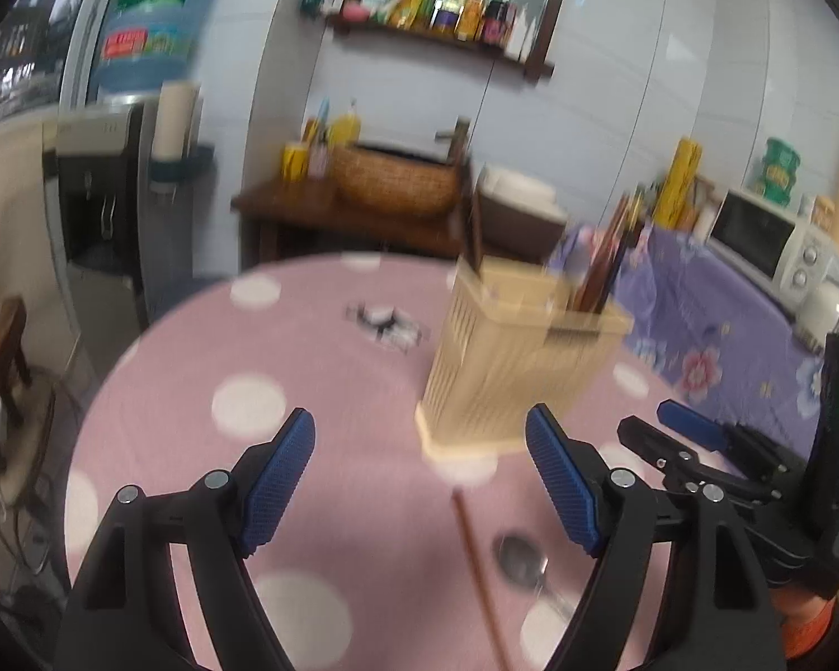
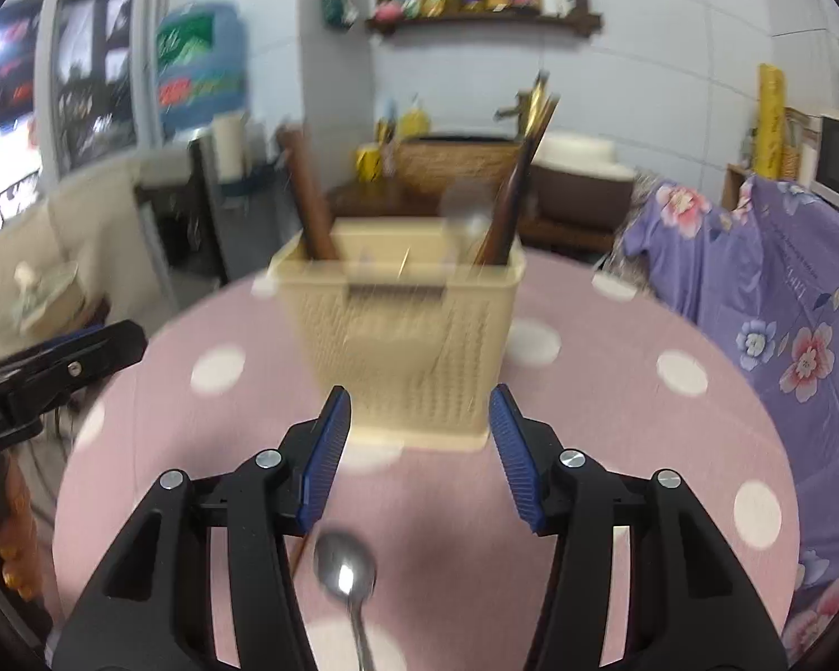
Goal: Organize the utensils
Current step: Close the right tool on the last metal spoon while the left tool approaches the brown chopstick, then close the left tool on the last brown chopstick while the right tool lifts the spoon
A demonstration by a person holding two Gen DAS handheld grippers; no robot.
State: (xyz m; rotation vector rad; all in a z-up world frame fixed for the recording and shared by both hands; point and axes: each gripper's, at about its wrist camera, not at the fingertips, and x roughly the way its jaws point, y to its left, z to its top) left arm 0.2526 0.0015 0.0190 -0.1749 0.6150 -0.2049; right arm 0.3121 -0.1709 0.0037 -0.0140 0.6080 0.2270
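A round table in pink cloth with white dots fills the lower part of both views; its far edge curves just behind the holder, and its left edge drops off to floor and cables. On the right a purple floral cloth hangs close against the table's rim, closing off that side. The left and front stretches of cloth lie bare, giving the widest room to move.

The cream holder, a slatted plastic box, stands upright near the middle of the table, slightly toward the far edge. A brown handle leans out of its left compartment and a bunch of chopsticks out of its right.

The left gripper hovers over the near part of the table with its blue pads spread wide and nothing between them. The right gripper sits just beside it, jaws also apart and empty, pointing at the holder's front face.

A single chopstick lies flat on the cloth in front of the holder, running toward the near edge. A metal spoon lies just right of it, bowl toward the holder, apart from both grippers' pads.
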